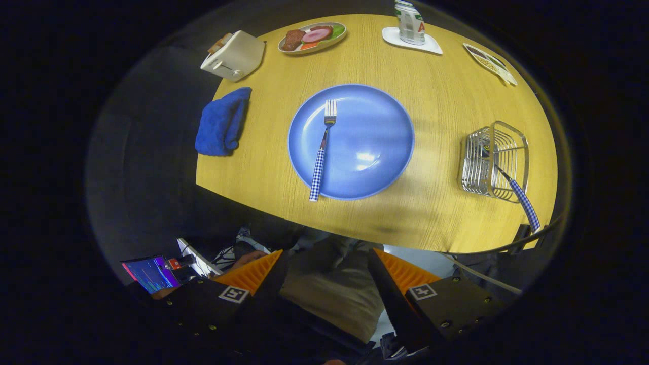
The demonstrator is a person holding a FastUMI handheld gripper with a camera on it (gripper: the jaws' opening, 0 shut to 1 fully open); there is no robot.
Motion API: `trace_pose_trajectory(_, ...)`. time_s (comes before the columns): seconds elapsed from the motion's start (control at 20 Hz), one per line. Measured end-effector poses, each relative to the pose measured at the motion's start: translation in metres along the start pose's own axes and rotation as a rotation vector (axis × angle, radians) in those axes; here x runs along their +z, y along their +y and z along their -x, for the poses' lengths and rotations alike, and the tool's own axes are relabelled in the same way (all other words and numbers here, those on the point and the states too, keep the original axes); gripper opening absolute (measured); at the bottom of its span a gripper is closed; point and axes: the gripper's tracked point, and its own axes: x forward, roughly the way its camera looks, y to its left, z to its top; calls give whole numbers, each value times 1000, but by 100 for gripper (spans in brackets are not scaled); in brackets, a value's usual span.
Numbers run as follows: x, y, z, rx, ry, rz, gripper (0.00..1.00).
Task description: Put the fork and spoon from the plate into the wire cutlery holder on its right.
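The gripper (pixel 324 276) is held wide open and empty. The fork (pixel 322 150) lies on the plate (pixel 375 121); the spoon (pixel 517 195) is propped in the holder (pixel 494 158).

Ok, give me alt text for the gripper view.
A fork lies on a blue plate on a wooden table; the spoon already leans in the wire holder to its right. The open gripper hovers short of the table.
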Motion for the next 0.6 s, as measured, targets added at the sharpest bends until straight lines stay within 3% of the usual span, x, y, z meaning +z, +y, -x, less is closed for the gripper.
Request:
trace_pose_trajectory(0.3, 46, 3, -36, -63, -11, -30, 98)
trace_pose_trajectory(0.6, 70, 13, -67, -68, 28, -44, 98)
